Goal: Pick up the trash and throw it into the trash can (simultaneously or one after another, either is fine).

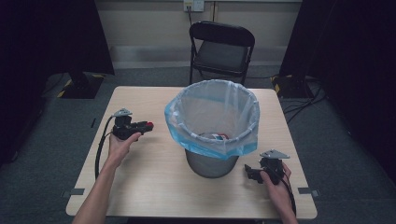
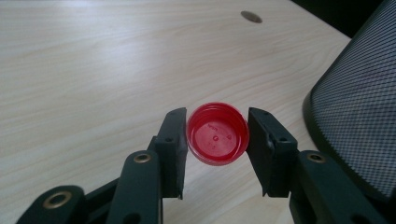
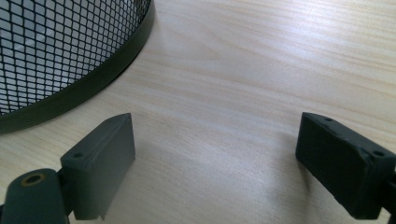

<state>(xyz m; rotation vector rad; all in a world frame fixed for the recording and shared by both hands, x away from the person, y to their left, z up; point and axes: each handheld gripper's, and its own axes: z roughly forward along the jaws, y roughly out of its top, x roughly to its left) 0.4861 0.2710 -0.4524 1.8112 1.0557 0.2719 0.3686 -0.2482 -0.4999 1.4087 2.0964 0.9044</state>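
We see one red bottle cap (image 2: 217, 134) pinched between the two jaws of the left tool (image 2: 217, 140), its open underside turned toward that tool's camera, with faint moulded marks inside too small for us to read. In the high view the same cap (image 1: 150, 125) is only a red speck at the tip of the left tool (image 1: 147, 125), held just above the worktop (image 1: 140, 186) to the left of the bin. We count one mesh waste bin (image 1: 211, 163), lined with a blue-tinted plastic bag (image 1: 212, 126) folded down over its rim; from above we make out something red, white and blue at the bottom, but we cannot tell what it is. The left gripper view catches the bin's mesh wall (image 2: 364, 116) at its right edge, cut off by the frame, and a small round dark mark (image 2: 251, 17) on the wood far off. The right tool (image 1: 252, 174) rests low near the front right of the bin, a hand (image 1: 275, 186) around it; in the right gripper view its jaws stand wide apart with bare wood between them and the bin's base ring (image 3: 93, 79) curving past at upper left. Beyond the worktop stands one black folding chair (image 1: 222, 51).
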